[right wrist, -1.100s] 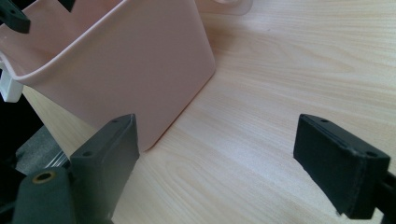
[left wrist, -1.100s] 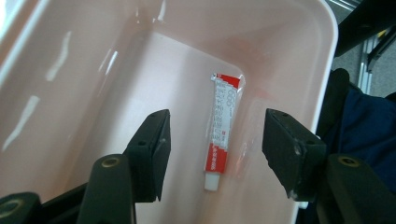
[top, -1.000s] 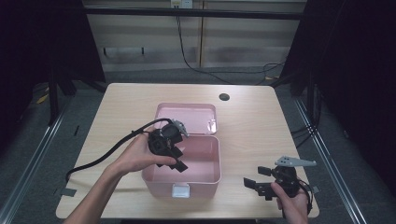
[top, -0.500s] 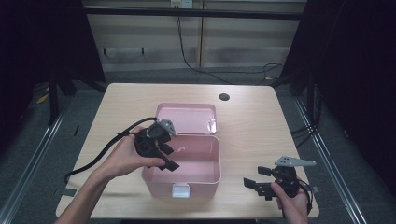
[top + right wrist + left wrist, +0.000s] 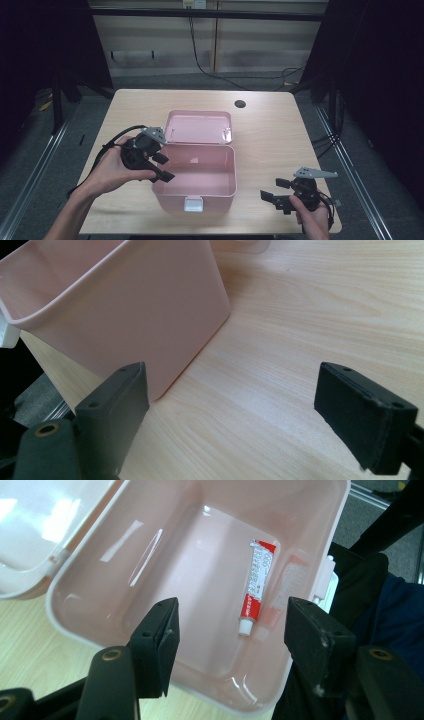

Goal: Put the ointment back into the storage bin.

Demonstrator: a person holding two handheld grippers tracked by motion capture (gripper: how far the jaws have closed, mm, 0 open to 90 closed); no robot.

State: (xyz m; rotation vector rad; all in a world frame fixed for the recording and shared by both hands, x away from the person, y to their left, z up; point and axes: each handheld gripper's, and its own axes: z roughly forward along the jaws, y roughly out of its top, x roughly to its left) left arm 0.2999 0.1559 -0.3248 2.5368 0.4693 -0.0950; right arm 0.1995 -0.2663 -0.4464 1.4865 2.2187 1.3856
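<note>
Inside the open pink box (image 5: 165, 580) lies what looks like a red-white tube (image 5: 257, 585); both grippers gape wide.

The box (image 5: 196, 186) was pink plastic, rectangular, standing upright near the table's front edge, a white latch on its front wall. Its lid (image 5: 199, 127) was open, hinged back and lying behind it. The tube (image 5: 257, 586), white with red ends and a white cap, lay flat on the box floor.
</note>
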